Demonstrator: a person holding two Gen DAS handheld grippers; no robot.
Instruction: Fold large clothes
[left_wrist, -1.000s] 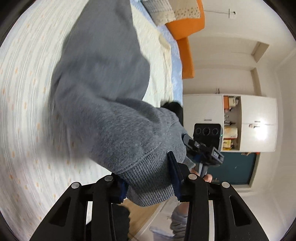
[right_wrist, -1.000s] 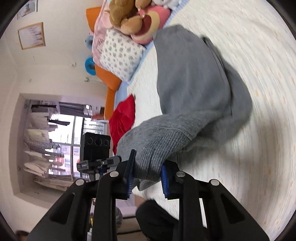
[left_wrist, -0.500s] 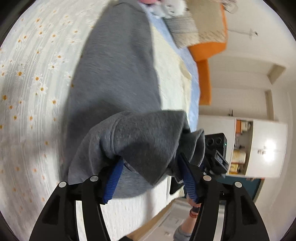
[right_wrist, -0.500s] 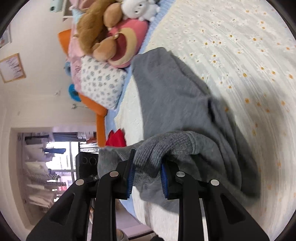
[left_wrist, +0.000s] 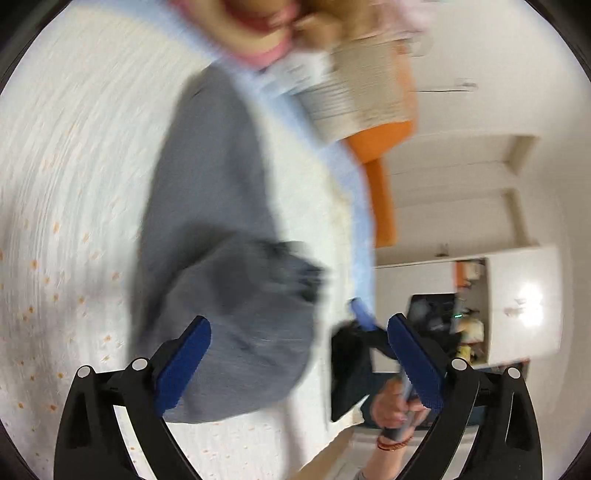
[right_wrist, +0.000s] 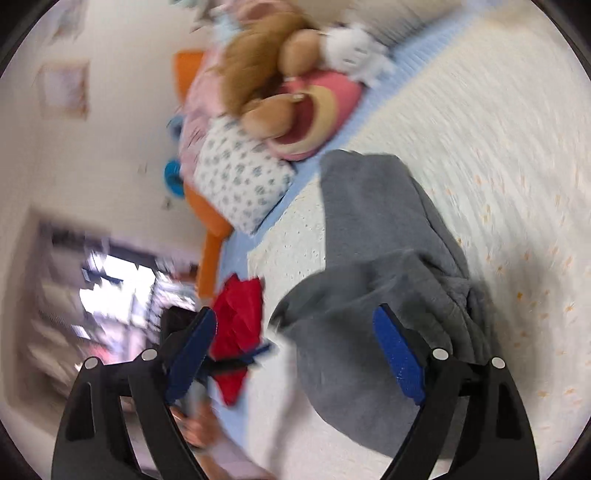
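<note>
While both views show the gray sweatshirt (left_wrist: 207, 206), only the right shows red cloth (right_wrist: 236, 325).

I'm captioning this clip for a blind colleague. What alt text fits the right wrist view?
The open right gripper hovers over a gray sweatshirt lying folded on a daisy-print bedspread. Plush toys, a dotted pillow and a red cloth sit at the bed's edge; the picture is motion-blurred.

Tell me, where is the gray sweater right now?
The gray sweater lies on the white bed cover, just below the stuffed toys and beside the dotted pillow. Both views show it between open fingers, held by neither.
</note>
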